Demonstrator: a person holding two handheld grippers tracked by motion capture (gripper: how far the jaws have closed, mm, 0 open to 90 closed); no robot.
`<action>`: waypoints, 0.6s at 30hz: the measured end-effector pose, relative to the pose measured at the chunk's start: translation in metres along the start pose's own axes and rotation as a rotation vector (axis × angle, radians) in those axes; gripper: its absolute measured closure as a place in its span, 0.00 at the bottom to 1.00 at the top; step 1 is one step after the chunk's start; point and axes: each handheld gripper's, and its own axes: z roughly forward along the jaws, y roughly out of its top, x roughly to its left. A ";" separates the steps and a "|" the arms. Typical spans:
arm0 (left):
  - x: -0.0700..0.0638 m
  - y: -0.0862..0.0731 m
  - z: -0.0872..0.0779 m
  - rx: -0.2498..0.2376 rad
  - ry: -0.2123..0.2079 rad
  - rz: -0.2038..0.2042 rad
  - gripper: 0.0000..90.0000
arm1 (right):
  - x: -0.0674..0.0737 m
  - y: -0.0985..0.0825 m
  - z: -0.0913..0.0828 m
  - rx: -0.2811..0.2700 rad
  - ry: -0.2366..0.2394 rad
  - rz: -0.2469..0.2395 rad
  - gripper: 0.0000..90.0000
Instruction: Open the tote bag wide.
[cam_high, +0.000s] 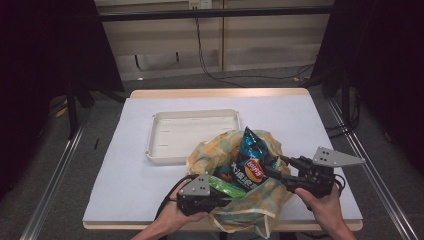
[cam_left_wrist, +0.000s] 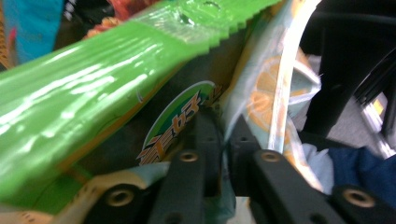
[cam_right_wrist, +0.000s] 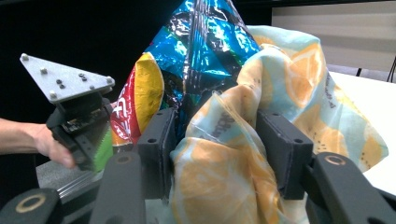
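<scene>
We see two black grippers, the left gripper (cam_high: 227, 196) and the right gripper (cam_high: 281, 167), each topped by a grey three-cornered plate dotted with small screws. Above the table's (cam_high: 140, 165) near edge, our forearms are bare, and round bolt holes mark the blocky jaws.

One white tray (cam_high: 192, 135) sits on the surface (cam_high: 125, 165). One orange-print bag (cam_high: 260, 200) lies in front of it. Two snack packets poke out of that bag: one blue chip packet (cam_high: 252, 160) and one green packet (cam_high: 225, 187). There may be more packets deeper inside, but the folds hide that. Two grippers are at the bag: a left gripper (cam_high: 220, 196) and a right gripper (cam_high: 275, 167).
</scene>
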 end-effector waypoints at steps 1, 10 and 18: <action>0.000 0.002 -0.004 -0.009 0.001 0.005 0.89 | 0.000 0.001 0.001 0.001 0.000 0.001 0.54; -0.010 0.024 -0.028 -0.157 -0.036 0.016 0.83 | 0.000 0.009 0.013 0.000 0.013 -0.005 0.52; -0.010 0.025 -0.008 -0.072 -0.017 0.050 0.82 | 0.001 0.011 0.000 0.007 0.019 0.003 0.37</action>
